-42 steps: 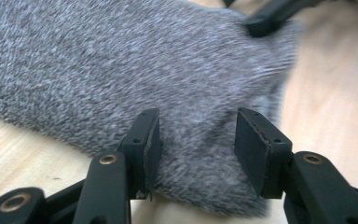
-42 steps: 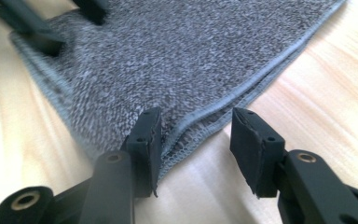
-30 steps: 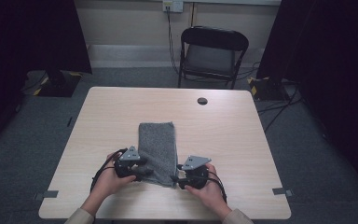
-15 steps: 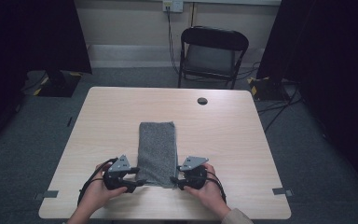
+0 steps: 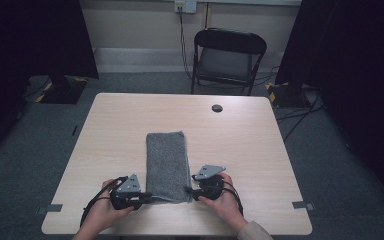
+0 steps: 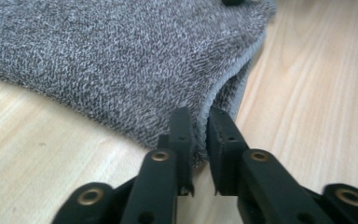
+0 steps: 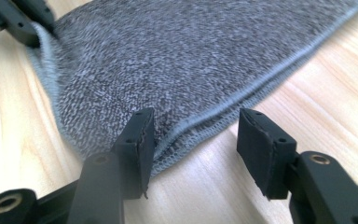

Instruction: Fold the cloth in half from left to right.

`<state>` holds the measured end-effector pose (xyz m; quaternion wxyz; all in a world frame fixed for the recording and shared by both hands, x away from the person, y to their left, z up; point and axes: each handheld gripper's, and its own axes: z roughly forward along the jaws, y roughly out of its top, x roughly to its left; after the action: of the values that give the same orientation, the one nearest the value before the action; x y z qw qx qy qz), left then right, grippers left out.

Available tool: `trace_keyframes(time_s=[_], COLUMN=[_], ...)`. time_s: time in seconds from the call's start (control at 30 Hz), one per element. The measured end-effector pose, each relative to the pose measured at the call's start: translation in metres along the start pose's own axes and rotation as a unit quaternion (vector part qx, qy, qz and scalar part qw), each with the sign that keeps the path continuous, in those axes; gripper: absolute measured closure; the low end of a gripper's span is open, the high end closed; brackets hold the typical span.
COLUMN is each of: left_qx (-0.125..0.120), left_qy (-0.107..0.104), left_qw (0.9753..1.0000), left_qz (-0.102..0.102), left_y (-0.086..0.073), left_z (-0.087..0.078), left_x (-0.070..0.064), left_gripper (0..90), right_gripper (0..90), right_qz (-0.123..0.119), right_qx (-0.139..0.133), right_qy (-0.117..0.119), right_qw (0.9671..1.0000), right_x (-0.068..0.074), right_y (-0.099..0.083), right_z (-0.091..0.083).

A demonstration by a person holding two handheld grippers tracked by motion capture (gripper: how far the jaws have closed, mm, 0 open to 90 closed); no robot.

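Clamped on the near left corner of the folded grey towel, the left gripper has its two black jaws nearly together with a fold of terry pinched between them. Low in the frame of the high view, that left gripper sits at the towel's bottom left corner, held in the person's left hand. Across the cloth, the right gripper stands released, jaws spread wide around the stitched hem at the towel's near right corner, one jaw against the cloth and the other over bare wood. From above, the right gripper lies at the towel's bottom right, gripped by the right hand. Lying long and narrow in the lower centre of the pale wooden table, the towel points toward a small black disc near the far edge. Behind the table, a black folding chair stands at the upper centre.
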<state>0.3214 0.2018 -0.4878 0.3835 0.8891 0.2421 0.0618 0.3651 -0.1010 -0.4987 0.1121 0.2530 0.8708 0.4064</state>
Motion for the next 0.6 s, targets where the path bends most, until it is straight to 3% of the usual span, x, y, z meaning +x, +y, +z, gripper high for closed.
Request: trace_keyframes(time_s=[0.13, 0.17, 0.23, 0.33, 0.43, 0.6], left_qx=[0.003, -0.002, -0.019, -0.041, -0.059, -0.063], left_qy=[-0.006, -0.005, -0.004, 0.02, 0.047, 0.07], left_qw=[1.0, 1.0, 0.9996, 0.9986, 0.9961, 0.9945], left_qz=[-0.002, -0.007, -0.018, -0.029, -0.045, -0.046], left_y=[-0.001, -0.001, 0.0, 0.003, 0.008, 0.016], left_z=[-0.003, -0.004, -0.007, -0.015, -0.021, -0.012], left_x=[-0.002, -0.003, -0.004, 0.001, 0.009, 0.024], left_gripper=[77.8, 74.5, 58.7, 40.9, 31.5, 28.5], right_gripper=[47.1, 47.4, 47.4, 47.2, 47.0, 42.8], right_qz=[-0.004, -0.003, -0.009, -0.016, -0.024, -0.025], right_qx=[0.001, 0.003, 0.007, 0.009, 0.012, 0.007], right_qy=[0.002, 0.008, 0.012, 0.025, 0.034, 0.037], right_qw=[1.0, 1.0, 0.9999, 0.9995, 0.9991, 0.999], right_x=[0.002, 0.004, 0.008, 0.015, 0.021, 0.023], right_y=[0.0, 0.0, -0.001, -0.003, -0.005, -0.009], right_z=[-0.001, -0.001, -0.003, -0.006, -0.01, -0.017])
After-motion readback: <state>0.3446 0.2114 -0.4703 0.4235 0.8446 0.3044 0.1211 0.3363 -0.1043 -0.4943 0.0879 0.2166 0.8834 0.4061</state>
